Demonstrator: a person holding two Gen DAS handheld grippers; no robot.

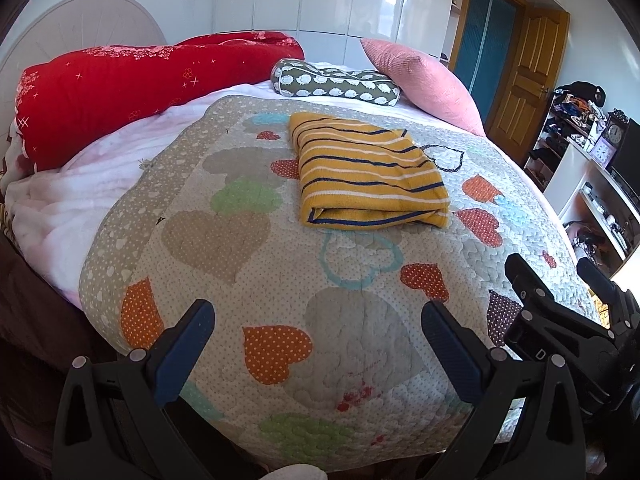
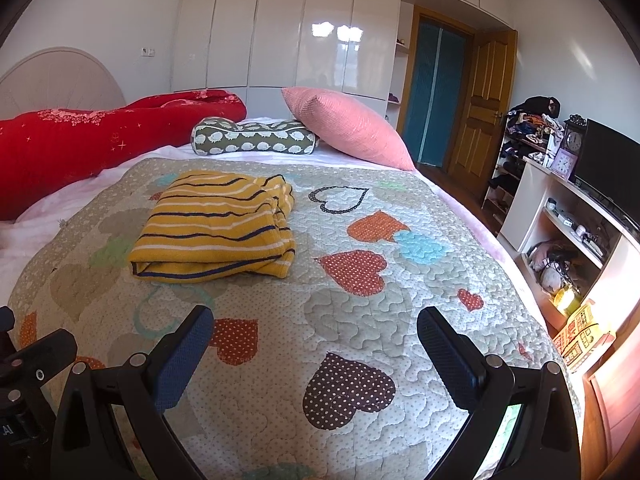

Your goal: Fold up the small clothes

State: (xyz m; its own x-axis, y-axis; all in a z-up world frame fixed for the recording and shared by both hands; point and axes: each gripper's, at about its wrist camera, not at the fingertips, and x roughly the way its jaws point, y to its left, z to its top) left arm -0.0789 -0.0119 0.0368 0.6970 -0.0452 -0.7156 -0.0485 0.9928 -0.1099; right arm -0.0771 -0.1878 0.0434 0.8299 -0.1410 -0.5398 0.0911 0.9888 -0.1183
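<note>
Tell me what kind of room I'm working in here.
A home bedroom, almost certainly. The folded striped garment lies on a heart-patterned quilt spread over a bed, a pink pillow sits at its head, and glossy white wardrobes line the far wall.

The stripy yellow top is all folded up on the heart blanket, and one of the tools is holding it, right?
Not quite. The stripy yellow top is folded on the heart blanket, but neither tool holds it. Both wrist views show the left tool and right tool open, away from it.
</note>
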